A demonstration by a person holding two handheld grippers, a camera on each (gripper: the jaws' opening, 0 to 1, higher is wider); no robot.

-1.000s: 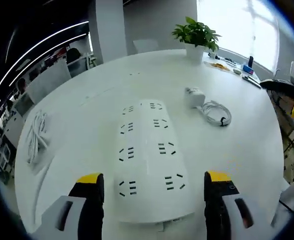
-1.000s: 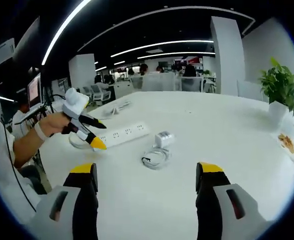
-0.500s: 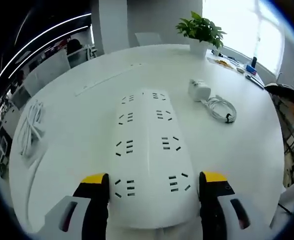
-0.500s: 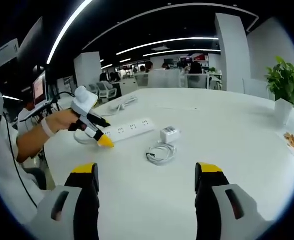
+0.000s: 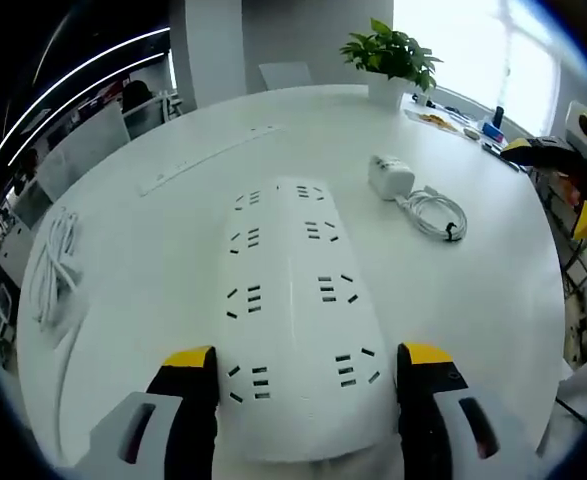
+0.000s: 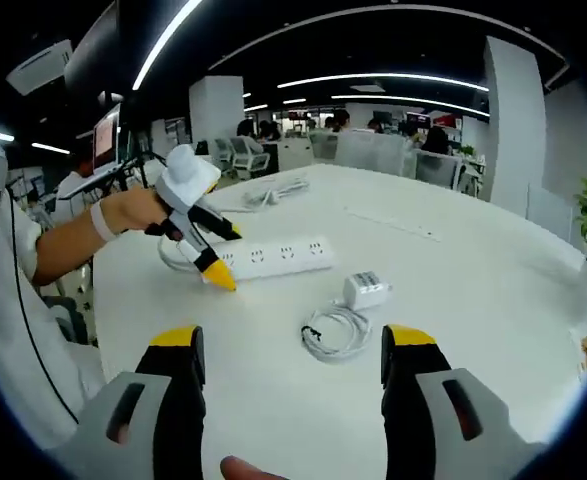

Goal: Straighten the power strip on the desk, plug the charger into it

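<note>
On the round white desk (image 5: 153, 260) the power strip (image 5: 293, 300) lies flat. In the left gripper view its near end sits between the yellow-tipped jaws of the left gripper (image 5: 301, 360), which straddle the strip; I cannot tell whether the tips press its sides. The strip runs away from the camera toward the middle of the desk, with two rows of sockets along it.

The charger (image 5: 389, 176), a small white block, lies just past the strip's far end and off to its right, apart from it. Its cable (image 5: 435, 214) is coiled beside it, touching the desk, with a dark plug end at the coil's edge.

A potted plant (image 5: 393, 62) stands at the far edge of the desk near the bright window. A loose bundle of white cord (image 5: 51, 268) lies near the left edge. Small items lie along the far right edge, too small to name.

In the right gripper view the right gripper (image 6: 291, 352) hangs above bare desk with its jaws wide apart and nothing between them. Beyond it the charger (image 6: 366, 290) and cable (image 6: 335, 330) lie in the middle, and the strip (image 6: 273, 258) lies farther back. The left gripper (image 6: 216, 272) shows there in a person's hand (image 6: 133, 212), its yellow tip down at the strip's near end by the desk edge. Office chairs and other desks stand in the background under long ceiling lights.
</note>
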